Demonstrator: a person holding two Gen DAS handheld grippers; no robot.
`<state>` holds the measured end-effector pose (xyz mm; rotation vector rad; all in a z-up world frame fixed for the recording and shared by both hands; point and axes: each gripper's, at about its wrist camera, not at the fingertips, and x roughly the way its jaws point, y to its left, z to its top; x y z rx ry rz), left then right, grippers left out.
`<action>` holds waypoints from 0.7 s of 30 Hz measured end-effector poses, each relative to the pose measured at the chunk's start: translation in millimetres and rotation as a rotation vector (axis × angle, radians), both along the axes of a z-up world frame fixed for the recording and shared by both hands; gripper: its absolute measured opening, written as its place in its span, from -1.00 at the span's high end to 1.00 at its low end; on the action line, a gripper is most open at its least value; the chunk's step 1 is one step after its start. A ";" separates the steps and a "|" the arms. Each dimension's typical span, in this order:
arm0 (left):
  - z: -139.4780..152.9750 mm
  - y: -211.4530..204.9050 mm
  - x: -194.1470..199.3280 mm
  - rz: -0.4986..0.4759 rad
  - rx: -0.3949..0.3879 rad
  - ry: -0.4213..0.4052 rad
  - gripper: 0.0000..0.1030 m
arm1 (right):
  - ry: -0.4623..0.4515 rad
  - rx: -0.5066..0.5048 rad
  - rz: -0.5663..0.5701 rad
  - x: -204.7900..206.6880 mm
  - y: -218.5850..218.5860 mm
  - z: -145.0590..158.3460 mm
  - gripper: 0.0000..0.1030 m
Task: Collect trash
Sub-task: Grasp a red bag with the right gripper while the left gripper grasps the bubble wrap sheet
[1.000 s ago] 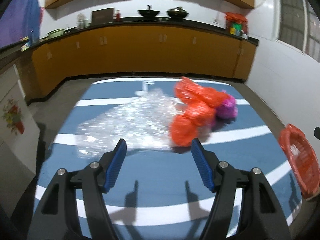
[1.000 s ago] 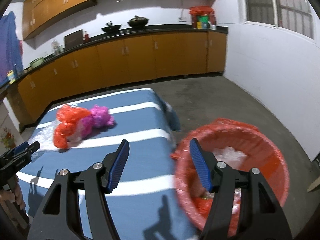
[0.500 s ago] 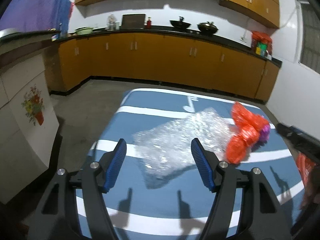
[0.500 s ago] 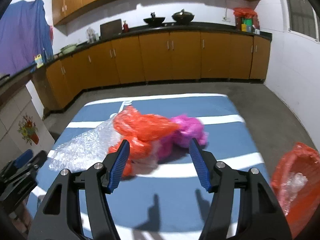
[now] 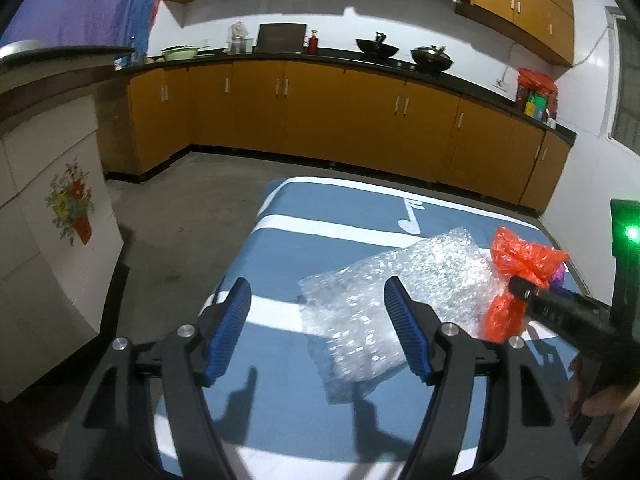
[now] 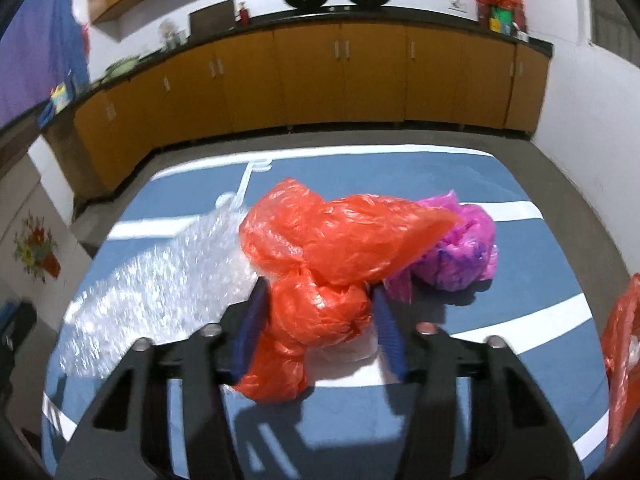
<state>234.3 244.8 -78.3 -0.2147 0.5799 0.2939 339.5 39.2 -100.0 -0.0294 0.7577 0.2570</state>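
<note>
1. Right gripper (image 6: pixel 320 320) had just been closing around the orange bag (image 6: pixel 320 312) on the blue table (image 6: pixel 480 380), pads touching its sides.
2. Left gripper (image 5: pixel 316 328) hung wide apart, empty, over the bubble wrap (image 5: pixel 392 304).
3. Risk: slippery film could slide free, or the adjoining pink bag (image 6: pixel 460 252) might drag along.

Both grippers tilted downward

The left gripper (image 5: pixel 318 320) is held wide; the right gripper (image 6: pixel 320 320) (jaws just closing) is narrowed.

The right gripper (image 6: pixel 318 320) moves from the red bin (image 6: pixel 622 360) to the orange bag (image 6: pixel 320 312), and its jaws close around the bag.
</note>
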 end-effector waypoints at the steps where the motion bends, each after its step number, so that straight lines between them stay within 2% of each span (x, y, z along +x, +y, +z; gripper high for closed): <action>1: -0.2 -2.1 4.3 -0.010 0.000 0.001 -0.34 | -0.003 0.000 0.012 -3.7 -1.9 0.0 0.19; 4: -2.6 -10.8 21.7 -0.051 -0.005 0.018 -0.36 | -0.022 0.002 0.033 -15.0 -7.1 4.4 0.35; 7: -9.0 -18.8 36.1 -0.079 0.004 0.047 -0.37 | -0.047 -0.006 0.038 -27.1 -17.1 10.0 0.40; 17: -50.9 -34.3 78.8 -0.143 0.021 0.249 -0.35 | -0.076 0.005 -0.011 -57.6 -68.2 18.5 0.43; 21: -61.9 -35.9 82.8 -0.161 0.014 0.291 -0.18 | -0.076 0.013 -0.030 -61.6 -79.3 20.7 0.43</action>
